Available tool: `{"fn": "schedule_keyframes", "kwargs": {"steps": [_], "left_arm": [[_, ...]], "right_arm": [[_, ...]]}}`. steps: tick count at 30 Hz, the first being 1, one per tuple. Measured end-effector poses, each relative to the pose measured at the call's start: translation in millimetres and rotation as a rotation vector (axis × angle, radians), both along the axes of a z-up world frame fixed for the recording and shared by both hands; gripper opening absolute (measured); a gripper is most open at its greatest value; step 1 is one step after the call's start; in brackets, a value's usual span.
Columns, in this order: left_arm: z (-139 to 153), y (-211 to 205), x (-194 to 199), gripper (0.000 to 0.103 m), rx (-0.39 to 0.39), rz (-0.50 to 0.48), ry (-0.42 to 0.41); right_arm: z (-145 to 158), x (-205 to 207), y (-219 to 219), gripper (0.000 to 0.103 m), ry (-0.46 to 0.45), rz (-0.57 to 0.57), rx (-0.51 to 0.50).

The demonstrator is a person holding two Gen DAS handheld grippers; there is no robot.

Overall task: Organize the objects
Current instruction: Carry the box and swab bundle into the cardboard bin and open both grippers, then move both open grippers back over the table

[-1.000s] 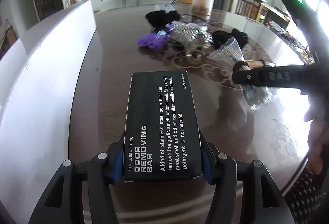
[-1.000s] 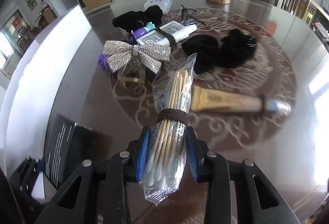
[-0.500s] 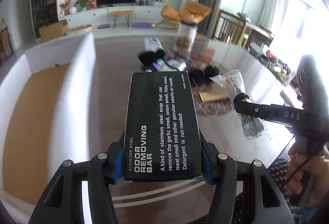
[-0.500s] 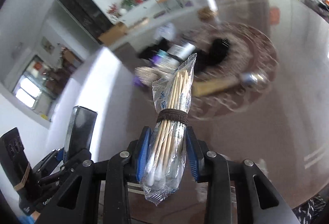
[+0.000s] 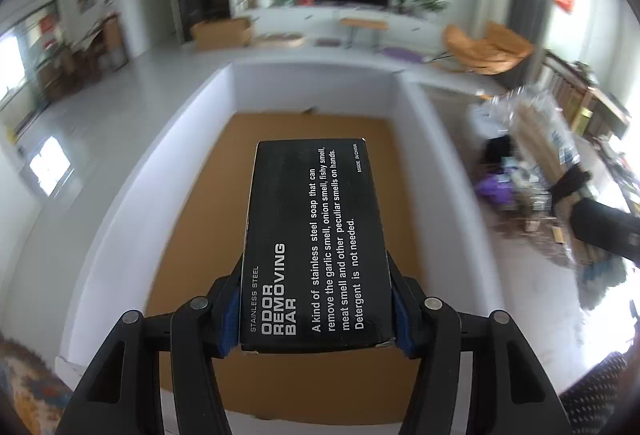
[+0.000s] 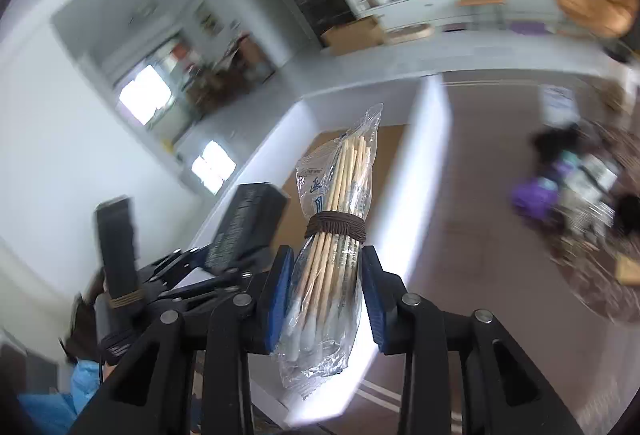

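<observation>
My left gripper (image 5: 316, 309) is shut on a black box labelled "odor removing bar" (image 5: 316, 235) and holds it above the brown floor of a white-walled open box (image 5: 424, 139). My right gripper (image 6: 326, 299) is shut on a clear bag of cotton swabs (image 6: 336, 235) bound with a brown band, held in the air beside the white box's right wall (image 6: 416, 171). The left gripper with its black box (image 6: 248, 223) shows at the left of the right wrist view. The swab bag (image 5: 548, 151) shows at the right of the left wrist view.
The dark table (image 6: 472, 235) right of the white box carries a pile of loose items: a purple thing (image 6: 534, 195), black cloth (image 6: 556, 145) and packets. A living room with a TV lies behind.
Both grippers lifted off the table and swung left with their loads. The left one now hangs over the white box's inside; the right one has come up beside its wall.
</observation>
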State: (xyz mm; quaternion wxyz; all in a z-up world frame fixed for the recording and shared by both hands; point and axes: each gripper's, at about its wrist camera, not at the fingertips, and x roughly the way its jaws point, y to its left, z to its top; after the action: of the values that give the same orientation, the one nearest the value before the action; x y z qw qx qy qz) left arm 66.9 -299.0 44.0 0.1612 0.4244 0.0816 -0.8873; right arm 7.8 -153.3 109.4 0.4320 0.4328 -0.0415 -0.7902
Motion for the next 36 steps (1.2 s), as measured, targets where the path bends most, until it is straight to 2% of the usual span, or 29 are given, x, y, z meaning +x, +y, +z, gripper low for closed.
{"fn": "schedule_keyframes", "kwargs": {"steps": [3,6,7,8,9,11,14,16,18,20,21,23,24,27,28,30,32,36], "left_arm": [[-16.4,-22.8,0.3,0.058,0.017,0.041,-0.046],[-28.1,-31.2,0.1,0.059,0.005,0.061,-0.099],[-31.0,-29.0,-1.0,0.059,-0.008,0.070,-0.106],[-31.6,-28.4,-0.2,0.064,-0.025,0.083,-0.108],[-33.4,-27.7,2.0,0.073,-0.033,0.086,-0.102],[-29.2,-20.9,4.3,0.082,-0.050,0.089,-0.072],[-16.1,3.9,3.4,0.082,-0.072,0.050,-0.009],[-4.9,31.5,0.2,0.082,-0.050,-0.014,0.043],[6.6,67.0,-7.5,0.083,-0.006,-0.113,0.092],[13.1,108.8,-13.4,0.088,0.045,-0.222,0.130],[13.7,136.4,-16.2,0.095,0.077,-0.291,0.141],[7.8,180.7,-23.7,0.101,0.129,-0.403,0.144],[-0.2,206.2,-28.6,0.101,0.159,-0.452,0.123],[-34.0,248.1,-52.6,0.101,0.238,-0.528,0.046],[-45.0,260.4,-65.4,0.101,0.234,-0.532,0.022],[-65.2,272.1,-79.5,0.101,0.163,-0.507,0.000],[-80.6,276.6,-92.4,0.101,0.098,-0.469,-0.017],[-98.7,268.5,-107.6,0.101,0.036,-0.417,-0.036]], "right_arm": [[-20.7,0.1,-45.7,0.035,0.005,0.062,0.072],[-44.0,3.7,-75.2,0.041,0.014,0.116,0.141],[-47.9,2.9,-75.7,0.053,0.015,0.115,0.142],[-49.3,3.0,-72.3,0.063,0.023,0.103,0.128],[-48.4,3.1,-66.3,0.067,0.037,0.088,0.108],[-43.9,1.0,-47.0,0.078,0.085,0.037,0.080],[-38.1,-1.4,-2.6,0.087,0.165,-0.073,0.054],[-40.7,-2.4,35.5,0.094,0.218,-0.182,0.063],[-50.8,-3.0,76.6,0.096,0.272,-0.303,0.106],[-73.9,-9.3,120.5,0.097,0.306,-0.422,0.225],[-80.3,-8.6,136.8,0.097,0.304,-0.457,0.264],[-103.6,-15.2,174.9,0.097,0.269,-0.559,0.343],[-110.8,-13.3,194.4,0.097,0.241,-0.605,0.362],[-135.5,-20.5,240.6,0.097,0.126,-0.732,0.379],[-139.4,-23.6,251.0,0.097,0.086,-0.764,0.373],[-141.2,-23.2,268.9,0.097,0.031,-0.816,0.364],[-146.5,-23.5,275.7,0.097,0.009,-0.837,0.369],[-150.4,-27.3,275.6,0.097,0.003,-0.835,0.388]]}}
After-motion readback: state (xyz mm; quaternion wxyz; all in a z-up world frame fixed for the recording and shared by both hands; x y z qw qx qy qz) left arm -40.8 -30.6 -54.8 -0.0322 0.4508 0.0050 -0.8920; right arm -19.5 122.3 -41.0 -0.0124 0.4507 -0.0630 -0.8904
